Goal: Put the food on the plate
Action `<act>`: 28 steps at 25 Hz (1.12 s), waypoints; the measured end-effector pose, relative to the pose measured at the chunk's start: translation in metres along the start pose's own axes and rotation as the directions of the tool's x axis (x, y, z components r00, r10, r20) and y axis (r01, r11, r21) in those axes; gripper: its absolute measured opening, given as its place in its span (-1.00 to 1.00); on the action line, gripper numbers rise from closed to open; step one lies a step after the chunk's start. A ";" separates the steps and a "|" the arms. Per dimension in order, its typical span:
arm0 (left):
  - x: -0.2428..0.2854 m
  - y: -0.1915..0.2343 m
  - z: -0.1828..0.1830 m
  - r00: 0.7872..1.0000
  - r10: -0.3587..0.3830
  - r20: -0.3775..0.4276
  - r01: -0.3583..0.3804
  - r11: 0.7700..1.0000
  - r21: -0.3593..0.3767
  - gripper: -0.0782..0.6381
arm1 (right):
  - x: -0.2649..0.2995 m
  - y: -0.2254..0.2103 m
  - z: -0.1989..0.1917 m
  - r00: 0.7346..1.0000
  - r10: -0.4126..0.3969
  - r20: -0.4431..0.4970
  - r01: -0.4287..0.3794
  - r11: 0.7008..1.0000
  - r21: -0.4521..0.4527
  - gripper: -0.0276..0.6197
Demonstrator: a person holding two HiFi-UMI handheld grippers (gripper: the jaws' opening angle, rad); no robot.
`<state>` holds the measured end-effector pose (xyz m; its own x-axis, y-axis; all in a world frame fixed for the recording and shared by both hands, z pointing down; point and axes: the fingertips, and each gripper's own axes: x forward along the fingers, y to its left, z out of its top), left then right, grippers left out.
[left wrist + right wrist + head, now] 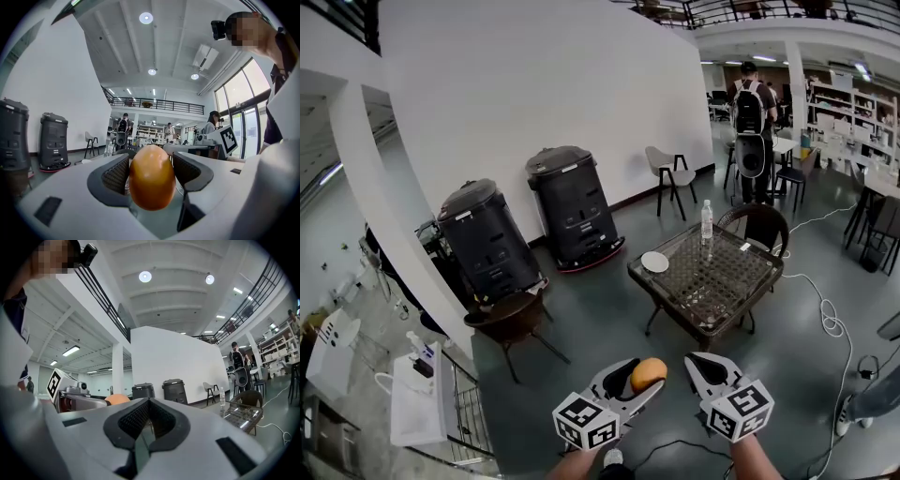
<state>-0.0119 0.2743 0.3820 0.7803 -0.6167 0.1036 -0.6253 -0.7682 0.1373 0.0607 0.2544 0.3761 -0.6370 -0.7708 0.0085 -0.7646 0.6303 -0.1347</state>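
Left gripper (643,381) clamps the orange food (649,372); right gripper (700,364) closed, empty; plate (654,262) well ahead, on the table's (727,278) left corner

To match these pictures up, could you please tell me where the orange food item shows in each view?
Head view: the orange food item is at bottom centre, clamped in the left gripper.
Left gripper view: it fills the lower centre, between the jaws.
Right gripper view: a small orange dome, low and left of centre.
Shared landmark: the pair of dark bins shows in all three.
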 end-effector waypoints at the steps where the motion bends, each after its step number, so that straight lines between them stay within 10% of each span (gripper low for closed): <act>1: 0.001 0.004 0.000 1.000 0.005 0.001 -0.005 1.000 0.000 0.04 | 0.003 -0.001 -0.001 1.000 0.005 -0.001 -0.005 1.000 0.000 -0.91; 28: 0.112 0.250 0.028 0.993 -0.120 0.022 0.121 0.991 -0.059 0.04 | 0.256 -0.113 0.000 0.990 -0.093 -0.106 0.091 0.996 -0.024 -0.91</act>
<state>-0.0807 0.0080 0.4004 0.8494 -0.5237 0.0647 -0.5249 -0.8257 0.2068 -0.0161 -0.0138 0.3930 -0.5699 -0.8120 0.1260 -0.8215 0.5596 -0.1094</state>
